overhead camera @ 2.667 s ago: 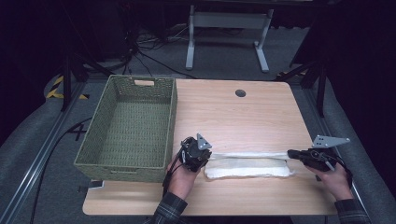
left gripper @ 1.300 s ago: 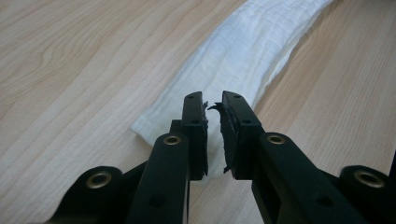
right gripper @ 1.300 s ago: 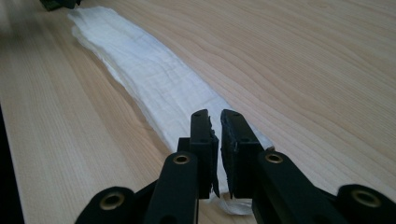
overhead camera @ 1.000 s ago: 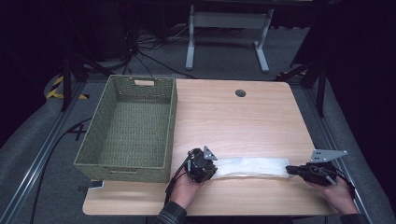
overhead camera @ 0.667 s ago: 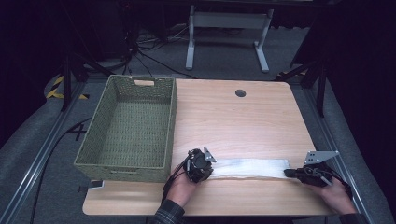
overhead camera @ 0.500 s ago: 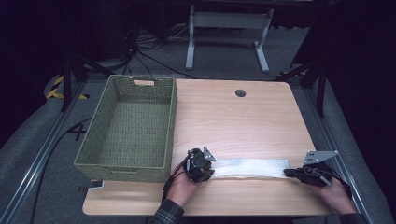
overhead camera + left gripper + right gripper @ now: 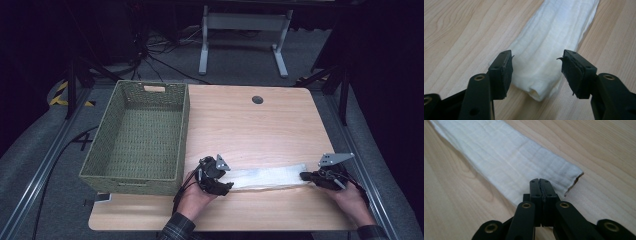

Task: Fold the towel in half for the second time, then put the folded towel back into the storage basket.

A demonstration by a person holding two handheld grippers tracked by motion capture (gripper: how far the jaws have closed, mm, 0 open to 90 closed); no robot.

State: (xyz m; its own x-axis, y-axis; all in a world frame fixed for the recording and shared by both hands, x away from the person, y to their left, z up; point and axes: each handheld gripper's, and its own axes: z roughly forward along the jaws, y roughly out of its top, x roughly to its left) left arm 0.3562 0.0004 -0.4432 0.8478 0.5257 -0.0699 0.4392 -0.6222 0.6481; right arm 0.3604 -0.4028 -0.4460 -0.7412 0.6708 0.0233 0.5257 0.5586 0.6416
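The folded white cloth (image 7: 270, 177) lies stretched along the table's (image 7: 260, 125) near edge. The left gripper (image 7: 536, 72) has just been opening, its jaws astride the cloth's end without pressing it. The right gripper (image 7: 540, 185) is pinched tight on the other end

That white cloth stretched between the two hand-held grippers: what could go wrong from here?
The left hand-held gripper has just been opening, and the folded cloth end lies between its pads unpressed, so the fold there may loosen. The right hand-held gripper looks shut on the other end; a pull from it could drag the cloth askew across the table. The cloth also lies near the table's front edge and could slip off.
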